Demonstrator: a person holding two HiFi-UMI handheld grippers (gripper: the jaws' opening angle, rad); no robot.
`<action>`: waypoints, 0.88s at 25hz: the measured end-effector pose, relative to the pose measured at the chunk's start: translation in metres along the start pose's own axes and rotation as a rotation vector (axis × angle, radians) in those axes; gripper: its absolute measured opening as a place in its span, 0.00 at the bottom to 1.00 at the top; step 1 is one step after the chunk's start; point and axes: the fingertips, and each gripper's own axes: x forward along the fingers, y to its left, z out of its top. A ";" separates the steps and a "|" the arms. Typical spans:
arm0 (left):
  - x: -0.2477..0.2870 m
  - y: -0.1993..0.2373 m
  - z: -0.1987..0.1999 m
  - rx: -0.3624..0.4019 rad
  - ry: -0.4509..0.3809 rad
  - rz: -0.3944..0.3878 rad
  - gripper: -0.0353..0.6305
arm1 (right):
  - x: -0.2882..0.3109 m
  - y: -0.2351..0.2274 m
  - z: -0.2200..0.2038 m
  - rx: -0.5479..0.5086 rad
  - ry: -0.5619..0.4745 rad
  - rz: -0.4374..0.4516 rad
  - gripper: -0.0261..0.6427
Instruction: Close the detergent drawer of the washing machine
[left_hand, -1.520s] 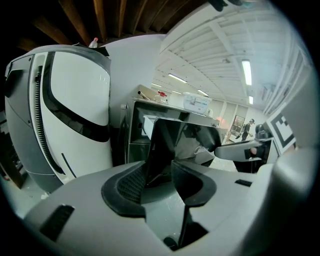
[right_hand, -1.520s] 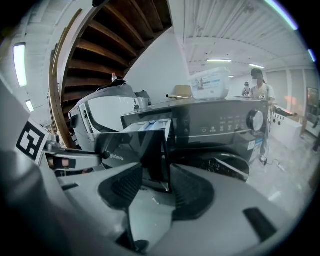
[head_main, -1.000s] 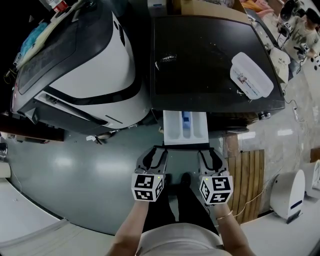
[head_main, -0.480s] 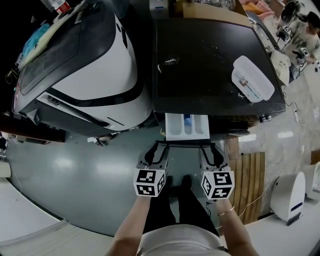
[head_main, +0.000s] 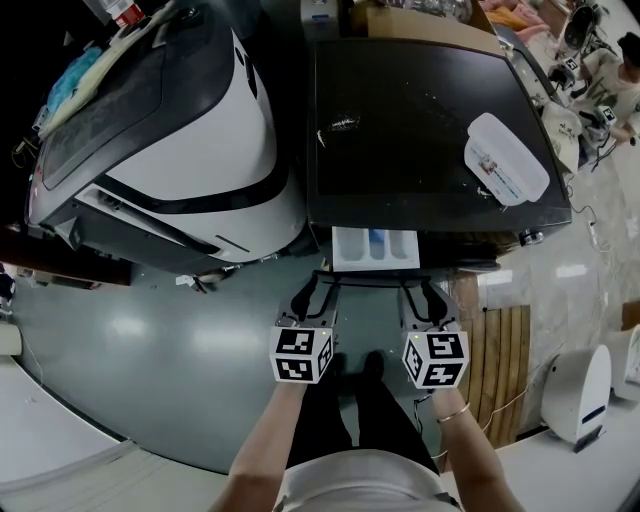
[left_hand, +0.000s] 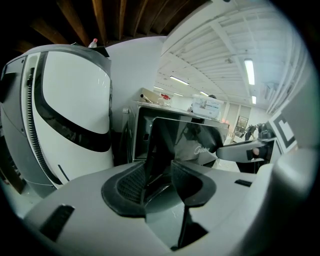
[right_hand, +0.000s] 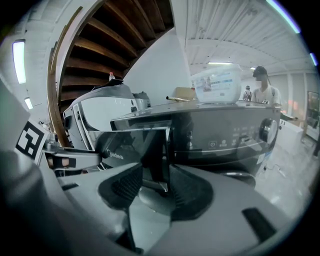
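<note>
The white detergent drawer (head_main: 375, 248) sticks a short way out of the dark washing machine (head_main: 420, 110). Its dark glossy front panel (head_main: 370, 272) runs between my two grippers. My left gripper (head_main: 318, 280) sits at the panel's left end, open; that edge of the panel (left_hand: 167, 145) stands between its jaws (left_hand: 160, 175), one jaw against the face. My right gripper (head_main: 424, 282) is at the right end, open too, with the panel's right edge (right_hand: 150, 145) between its jaws (right_hand: 155, 182). Neither pair of pads clamps the panel.
A white and dark machine (head_main: 170, 120) stands to the left of the washer. A white lidded box (head_main: 505, 152) lies on the washer's top. A wooden slat mat (head_main: 498, 360) and a white appliance (head_main: 578, 390) are on the floor at the right. A person (right_hand: 262, 90) stands in the background.
The drawer has slid further into the washing machine, and less of its white tray shows. Both grippers have moved forward with the front panel, staying at its two ends.
</note>
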 end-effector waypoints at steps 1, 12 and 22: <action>0.001 0.001 0.001 -0.001 -0.002 0.002 0.27 | 0.001 0.000 0.001 -0.001 0.000 -0.001 0.28; 0.015 0.008 0.010 -0.003 -0.010 0.010 0.27 | 0.016 -0.005 0.011 -0.026 -0.004 -0.001 0.28; 0.023 0.011 0.017 -0.005 -0.007 0.021 0.27 | 0.025 -0.008 0.018 -0.027 -0.004 -0.003 0.28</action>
